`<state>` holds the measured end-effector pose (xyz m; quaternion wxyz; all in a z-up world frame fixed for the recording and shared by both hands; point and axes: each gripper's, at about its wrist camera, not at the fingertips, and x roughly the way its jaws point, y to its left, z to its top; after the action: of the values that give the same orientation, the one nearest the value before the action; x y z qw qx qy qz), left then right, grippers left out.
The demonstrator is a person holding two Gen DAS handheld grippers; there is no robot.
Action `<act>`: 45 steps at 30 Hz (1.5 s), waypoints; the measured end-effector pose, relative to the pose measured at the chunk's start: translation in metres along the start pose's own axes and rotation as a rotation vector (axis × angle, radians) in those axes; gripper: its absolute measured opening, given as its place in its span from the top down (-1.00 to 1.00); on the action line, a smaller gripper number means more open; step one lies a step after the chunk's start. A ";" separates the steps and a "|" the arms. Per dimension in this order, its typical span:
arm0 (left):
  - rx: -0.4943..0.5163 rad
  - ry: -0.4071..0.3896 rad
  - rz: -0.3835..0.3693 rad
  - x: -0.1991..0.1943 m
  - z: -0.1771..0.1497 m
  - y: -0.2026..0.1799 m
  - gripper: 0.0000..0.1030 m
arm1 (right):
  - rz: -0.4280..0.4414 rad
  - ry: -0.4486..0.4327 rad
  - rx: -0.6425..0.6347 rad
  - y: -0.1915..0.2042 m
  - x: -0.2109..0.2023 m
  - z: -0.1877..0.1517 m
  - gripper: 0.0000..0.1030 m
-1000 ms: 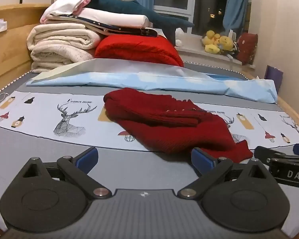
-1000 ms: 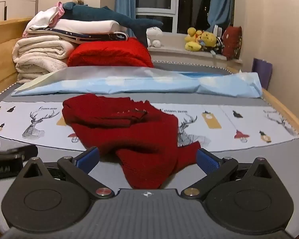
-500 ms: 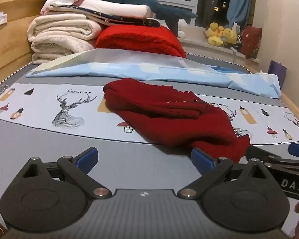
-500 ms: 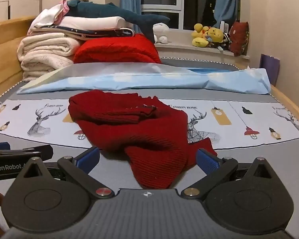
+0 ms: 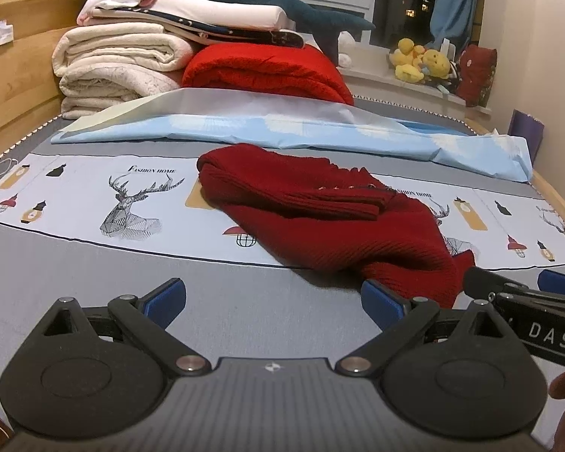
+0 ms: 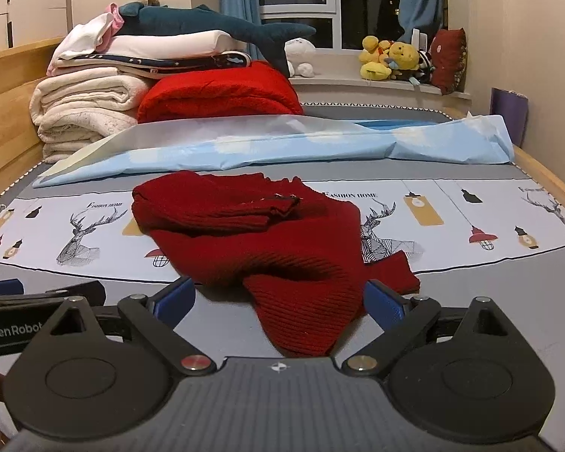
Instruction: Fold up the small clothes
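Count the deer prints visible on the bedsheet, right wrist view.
3: one left of the red sweater at, one partly under its right edge, one cut off at far right. More may lie under it.

The grey bed [image 6: 471, 301] carries a crumpled red knit garment [image 6: 267, 241] mid-bed, a blue sheet [image 6: 282, 143] behind, folded blankets [image 6: 83, 109] at the far-left corner.

A dark red knitted garment [image 6: 260, 241] is seen crumpled on the bed [image 6: 489, 301], a sleeve folded over its far part. Its near hem lies between the parted blue pads [image 6: 382, 301] of the right hand-held gripper [image 6: 278, 299] — nothing is clamped. Left of the garment, the left hand-held gripper [image 6: 37, 295] is partly seen.
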<state>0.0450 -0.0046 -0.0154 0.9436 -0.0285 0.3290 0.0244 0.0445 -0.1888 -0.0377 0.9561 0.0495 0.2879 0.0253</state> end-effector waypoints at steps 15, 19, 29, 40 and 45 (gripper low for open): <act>-0.001 -0.001 0.004 0.001 -0.002 0.002 -0.95 | -0.009 -0.021 -0.019 0.005 -0.001 0.000 -0.79; -0.002 -0.001 0.004 0.001 -0.001 0.002 -0.95 | -0.010 -0.024 -0.020 0.007 -0.001 0.000 -0.78; -0.004 0.002 0.000 0.002 -0.002 0.004 -0.95 | -0.015 -0.029 -0.025 0.009 -0.001 -0.001 -0.74; -0.024 0.003 -0.019 0.009 -0.003 0.018 -0.42 | -0.062 -0.010 0.018 -0.011 0.019 0.001 -0.44; 0.001 0.005 -0.051 0.031 0.013 0.028 -0.25 | -0.095 0.047 0.032 -0.032 0.056 0.001 -0.28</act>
<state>0.0754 0.0248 -0.0253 0.9430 -0.0364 0.3307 -0.0001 0.0923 -0.2167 -0.0711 0.9483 0.0505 0.3126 -0.0233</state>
